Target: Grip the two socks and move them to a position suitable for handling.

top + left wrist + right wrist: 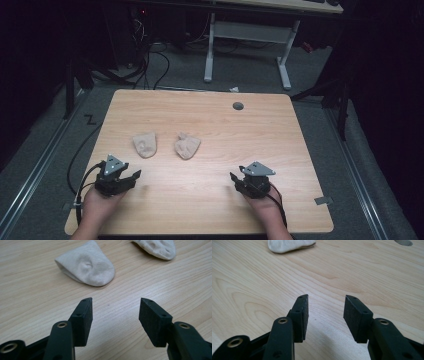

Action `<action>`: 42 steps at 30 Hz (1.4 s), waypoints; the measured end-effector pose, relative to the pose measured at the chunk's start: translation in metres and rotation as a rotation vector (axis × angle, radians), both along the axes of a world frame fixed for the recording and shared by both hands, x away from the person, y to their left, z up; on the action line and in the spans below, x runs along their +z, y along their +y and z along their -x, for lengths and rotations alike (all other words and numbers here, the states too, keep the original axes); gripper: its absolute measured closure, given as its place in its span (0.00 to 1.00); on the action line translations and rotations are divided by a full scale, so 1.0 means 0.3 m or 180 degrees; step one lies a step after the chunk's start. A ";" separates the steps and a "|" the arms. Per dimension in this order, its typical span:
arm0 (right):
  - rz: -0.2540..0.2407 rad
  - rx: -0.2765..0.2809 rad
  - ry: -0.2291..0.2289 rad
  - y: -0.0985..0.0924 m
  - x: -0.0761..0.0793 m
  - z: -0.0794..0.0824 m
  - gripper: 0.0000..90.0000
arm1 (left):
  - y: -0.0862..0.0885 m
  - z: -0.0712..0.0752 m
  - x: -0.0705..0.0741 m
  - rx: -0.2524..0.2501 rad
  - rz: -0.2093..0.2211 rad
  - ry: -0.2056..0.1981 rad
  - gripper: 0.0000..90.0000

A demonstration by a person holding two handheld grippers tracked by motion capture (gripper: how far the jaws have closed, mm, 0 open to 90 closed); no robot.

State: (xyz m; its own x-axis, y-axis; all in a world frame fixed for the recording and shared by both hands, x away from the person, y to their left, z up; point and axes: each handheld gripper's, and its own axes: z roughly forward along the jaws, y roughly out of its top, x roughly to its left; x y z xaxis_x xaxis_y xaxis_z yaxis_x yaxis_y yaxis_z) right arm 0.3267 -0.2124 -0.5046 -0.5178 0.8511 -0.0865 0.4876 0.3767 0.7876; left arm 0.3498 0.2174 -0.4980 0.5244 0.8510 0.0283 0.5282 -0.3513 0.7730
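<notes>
A light wooden worktop (200,200) seen from above, with a person's two hands coming in over its near edge, each holding a pair of black tongs.

Near the near left corner, the left tongs (131,178) rest low over the wood, held in the left hand (97,202). Their jaws stand wide apart with nothing between them. In the left gripper view, bare wood shows in the gap (115,312), and the left sock lies just beyond the tips.

Left of the worktop's middle lies the left sock (145,144), a small cream piece flat on the wood. Just to its right, close but not touching, lies the right sock (187,146), the same colour and slightly crumpled. Both sit well in from every edge.

Toward the far edge, right of centre, is a small round grey hole cover (238,106).

Near the near right corner, the right tongs (235,181) are held in the right hand (262,200). Their jaws are also apart and empty, with bare wood between them in the right gripper view (325,315). They are well apart from both socks.
</notes>
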 end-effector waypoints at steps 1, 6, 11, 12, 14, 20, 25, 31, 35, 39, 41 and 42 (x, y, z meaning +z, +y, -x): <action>0.0041 0.0007 0.0001 0.003 -0.006 -0.004 0.61 | -0.004 -0.001 -0.001 -0.0018 0.0012 -0.0011 0.50; 0.0074 0.0050 -0.0003 0.010 -0.019 0.003 0.59 | -0.040 -0.014 -0.024 -0.0146 -0.0052 0.0079 0.52; 0.0041 0.0132 0.0008 0.017 -0.016 0.021 0.59 | -0.069 -0.013 -0.032 -0.0211 -0.0033 0.0123 0.54; 0.0050 0.0144 -0.0029 0.026 -0.015 0.024 0.61 | -0.069 -0.006 -0.029 -0.0243 0.0024 0.0132 0.54; 0.0059 0.0153 -0.0046 0.032 -0.014 0.024 0.62 | -0.070 -0.002 -0.026 -0.0275 0.0036 0.0153 0.54; 0.0059 0.0273 -0.0116 0.102 0.000 0.023 0.63 | -0.065 0.026 -0.013 -0.0293 0.0160 0.0227 0.55; 0.0020 0.0293 -0.0133 0.167 0.027 -0.001 0.63 | -0.046 0.064 0.005 -0.0214 0.0234 0.0124 0.53; 0.0042 0.0371 -0.0046 0.222 0.020 -0.043 0.62 | -0.032 0.048 -0.012 -0.0238 0.0309 0.0171 0.50; 0.0054 0.0391 0.0022 0.248 0.016 -0.070 0.62 | -0.036 0.047 -0.015 -0.0253 0.0274 0.0151 0.48; 0.0067 0.0368 0.0075 0.285 0.018 -0.122 0.62 | -0.028 0.037 -0.015 -0.0198 0.0155 0.0154 0.49; 0.0048 0.0370 0.0079 0.291 0.019 -0.131 0.62 | -0.021 0.034 -0.016 -0.0173 0.0139 0.0151 0.49; 0.0033 0.0362 0.0083 0.298 0.021 -0.139 0.62 | -0.014 0.031 -0.015 -0.0145 0.0136 0.0157 0.50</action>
State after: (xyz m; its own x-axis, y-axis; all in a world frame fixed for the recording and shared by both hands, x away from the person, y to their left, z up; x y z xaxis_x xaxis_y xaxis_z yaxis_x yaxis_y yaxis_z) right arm 0.3685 -0.1230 -0.4983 -0.6132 0.7858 -0.0802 0.4616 0.4389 0.7709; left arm 0.3405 0.2133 -0.5026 0.5625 0.8261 -0.0342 0.5502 -0.3432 0.7612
